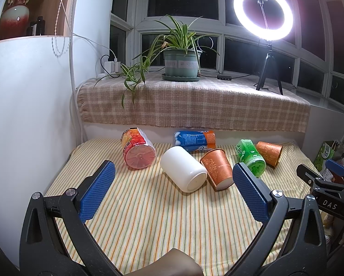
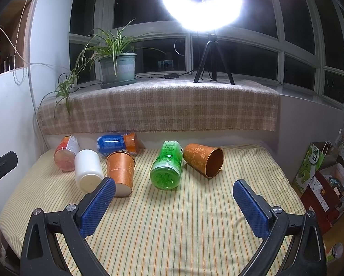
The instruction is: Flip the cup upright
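Note:
A white cup lies on its side on the striped cloth. Beside it an orange paper cup lies tilted, its white base toward me. A second orange cup lies on its side farther right, mouth open to the right. My left gripper is open and empty, just short of the white cup. My right gripper is open and empty, in front of the green bottle. The right gripper's tip shows at the left wrist view's right edge.
A red bottle, a blue-orange bottle and a green bottle lie on the cloth. Behind is a plaid-covered sill with a potted plant and ring light tripod. Boxes stand at right.

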`<state>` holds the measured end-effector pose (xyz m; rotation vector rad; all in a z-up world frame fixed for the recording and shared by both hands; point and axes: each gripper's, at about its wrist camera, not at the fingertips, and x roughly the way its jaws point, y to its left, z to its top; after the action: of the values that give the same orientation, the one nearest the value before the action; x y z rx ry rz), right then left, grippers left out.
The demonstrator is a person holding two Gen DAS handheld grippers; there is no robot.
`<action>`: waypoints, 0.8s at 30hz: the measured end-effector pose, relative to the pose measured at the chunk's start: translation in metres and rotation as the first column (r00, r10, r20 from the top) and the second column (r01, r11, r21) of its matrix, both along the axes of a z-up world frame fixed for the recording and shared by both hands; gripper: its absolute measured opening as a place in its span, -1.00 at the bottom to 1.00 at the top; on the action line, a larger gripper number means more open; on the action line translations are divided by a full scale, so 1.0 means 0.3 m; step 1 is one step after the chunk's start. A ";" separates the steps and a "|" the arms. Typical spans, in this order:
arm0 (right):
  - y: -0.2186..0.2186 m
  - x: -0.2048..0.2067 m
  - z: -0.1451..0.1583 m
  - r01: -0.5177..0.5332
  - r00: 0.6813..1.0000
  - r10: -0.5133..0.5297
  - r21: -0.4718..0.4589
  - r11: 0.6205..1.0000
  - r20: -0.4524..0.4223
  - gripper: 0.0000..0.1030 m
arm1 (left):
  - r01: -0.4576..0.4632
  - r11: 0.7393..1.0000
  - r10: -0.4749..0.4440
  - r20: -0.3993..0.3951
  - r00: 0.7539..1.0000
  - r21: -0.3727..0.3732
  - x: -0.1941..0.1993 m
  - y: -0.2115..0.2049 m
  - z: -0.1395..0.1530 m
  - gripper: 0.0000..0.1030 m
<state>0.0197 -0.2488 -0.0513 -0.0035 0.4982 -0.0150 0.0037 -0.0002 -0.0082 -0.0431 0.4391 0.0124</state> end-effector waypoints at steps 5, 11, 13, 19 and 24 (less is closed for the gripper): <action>0.001 0.001 0.000 0.001 1.000 -0.001 0.000 1.000 -0.001 0.99 | 0.000 1.000 0.000 0.001 1.000 -0.001 0.000 0.000 -0.001 1.00; 0.001 0.002 0.002 0.000 1.000 0.000 0.001 1.000 -0.002 0.99 | 0.001 1.000 -0.001 0.000 1.000 0.000 0.002 0.000 -0.001 1.00; 0.001 0.001 0.000 0.000 1.000 0.000 0.001 1.000 -0.002 0.99 | 0.000 1.000 0.000 -0.001 1.000 -0.001 -0.001 -0.001 0.004 1.00; 0.001 0.001 0.002 0.001 1.000 -0.001 0.002 1.000 -0.004 0.99 | 0.000 1.000 0.000 0.000 1.000 -0.001 -0.001 -0.001 0.004 1.00; 0.000 0.002 0.002 0.002 1.000 -0.002 0.002 1.000 -0.005 0.99 | -0.001 1.000 0.001 0.000 1.000 0.000 -0.001 -0.001 0.004 1.00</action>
<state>0.0205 -0.2486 -0.0508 -0.0010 0.5029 -0.0160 0.0034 -0.0006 -0.0069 -0.0435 0.4392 0.0131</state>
